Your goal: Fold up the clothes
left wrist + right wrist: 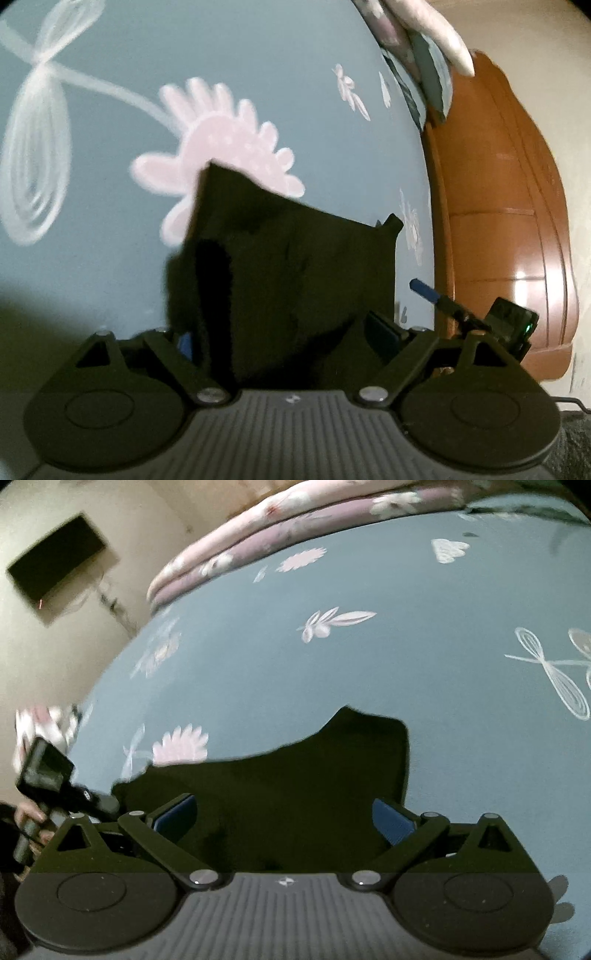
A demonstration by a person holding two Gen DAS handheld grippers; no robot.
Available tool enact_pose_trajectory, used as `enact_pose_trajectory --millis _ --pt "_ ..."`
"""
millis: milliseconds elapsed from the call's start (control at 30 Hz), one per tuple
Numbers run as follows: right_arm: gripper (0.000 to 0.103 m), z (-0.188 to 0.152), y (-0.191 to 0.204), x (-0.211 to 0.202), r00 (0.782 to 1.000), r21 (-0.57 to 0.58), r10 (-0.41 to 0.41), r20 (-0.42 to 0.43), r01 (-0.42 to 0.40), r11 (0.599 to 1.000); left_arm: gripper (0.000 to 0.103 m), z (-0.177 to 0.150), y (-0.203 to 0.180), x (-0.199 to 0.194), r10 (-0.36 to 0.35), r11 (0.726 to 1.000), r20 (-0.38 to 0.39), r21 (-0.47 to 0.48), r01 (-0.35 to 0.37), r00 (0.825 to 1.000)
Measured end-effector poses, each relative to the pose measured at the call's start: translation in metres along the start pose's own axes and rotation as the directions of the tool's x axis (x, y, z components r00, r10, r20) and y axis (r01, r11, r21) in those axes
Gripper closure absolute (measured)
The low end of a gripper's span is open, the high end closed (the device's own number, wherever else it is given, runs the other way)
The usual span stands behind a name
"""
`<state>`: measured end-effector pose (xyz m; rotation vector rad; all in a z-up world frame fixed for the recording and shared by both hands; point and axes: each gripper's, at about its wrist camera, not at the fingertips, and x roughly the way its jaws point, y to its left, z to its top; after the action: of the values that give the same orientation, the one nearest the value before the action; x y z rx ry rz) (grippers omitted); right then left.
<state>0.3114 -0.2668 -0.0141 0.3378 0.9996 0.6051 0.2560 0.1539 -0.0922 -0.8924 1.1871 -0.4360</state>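
1 black garment [295, 266] | lifted, draped, creased | left tool [291, 332], right tool [284, 816] both wide

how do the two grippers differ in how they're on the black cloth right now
Left gripper: fingers wide apart, cloth bunched between them, a fold rising toward the camera. Right gripper: fingers equally wide, cloth lying flatter on the blue bedsheet. Neither visibly clamps it; both face the same black garment.

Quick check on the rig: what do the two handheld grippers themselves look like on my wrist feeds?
Both match. The left gripper and right gripper have black linkage arms with silver pivot screws, blue finger pads, round black discs either side, and a grey ribbed body bearing a small white emblem. A black camera block sits on the other gripper's handle.
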Motion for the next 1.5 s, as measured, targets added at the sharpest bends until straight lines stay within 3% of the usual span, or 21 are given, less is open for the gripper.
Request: enact_pose_trajectory --millis 100,200,367,600,700,833,967,1167,1267,1400,1500 --pt "0.000 -0.001 -0.023 0.000 1.000 0.120 0.028 0.001 -0.028 0.992 0.014 -0.002 -0.004 0.002 0.011 1.000 -0.017 0.024 -0.011 1.000" --pt "0.000 -0.002 -0.046 0.000 0.998 0.239 0.056 0.006 -0.056 0.969 0.016 -0.014 -0.002 -0.001 0.014 1.000 -0.011 -0.017 -0.014 1.000" --pt "0.000 -0.021 -0.060 0.010 0.988 0.354 0.135 -0.076 -0.100 0.930 0.018 -0.026 -0.009 0.000 0.057 0.998 0.003 0.011 -0.057 0.998" --pt "0.000 0.004 -0.062 0.034 0.977 0.332 0.201 -0.070 -0.167 0.928 0.018 -0.012 -0.011 0.003 0.075 0.997 -0.056 0.039 -0.073 0.996" --pt "0.000 0.002 -0.067 0.036 0.968 0.359 0.241 -0.072 -0.200 0.912 0.028 -0.017 -0.009 0.000 0.086 0.995 -0.039 0.047 -0.084 0.996" --pt "0.000 -0.025 -0.069 0.033 0.939 0.449 0.321 -0.126 -0.234 0.862 0.042 -0.020 0.002 -0.007 0.080 0.997 -0.005 -0.007 -0.080 0.997" --pt "0.000 -0.043 -0.054 0.031 0.922 0.410 0.343 -0.176 -0.248 0.878 0.042 -0.019 0.002 -0.006 0.083 0.997 -0.007 0.003 -0.083 0.997" --pt "0.000 -0.012 -0.051 0.060 0.911 0.421 0.393 -0.126 -0.310 0.853 0.042 -0.017 -0.003 -0.005 0.104 0.994 -0.025 0.025 -0.103 0.994" --pt "0.000 -0.006 -0.043 0.064 0.905 0.408 0.394 -0.160 -0.303 0.861 0.042 -0.019 -0.005 -0.005 0.112 0.993 -0.018 0.032 -0.111 0.994" --pt "0.000 -0.023 -0.039 0.058 0.869 0.417 0.441 -0.222 -0.324 0.849 0.042 -0.022 -0.005 -0.004 0.108 0.994 -0.001 0.029 -0.108 0.994" --pt "0.000 -0.015 -0.038 0.065 0.871 0.426 0.444 -0.212 -0.326 0.844 0.042 -0.022 -0.004 -0.005 0.107 0.994 -0.003 0.034 -0.106 0.994"
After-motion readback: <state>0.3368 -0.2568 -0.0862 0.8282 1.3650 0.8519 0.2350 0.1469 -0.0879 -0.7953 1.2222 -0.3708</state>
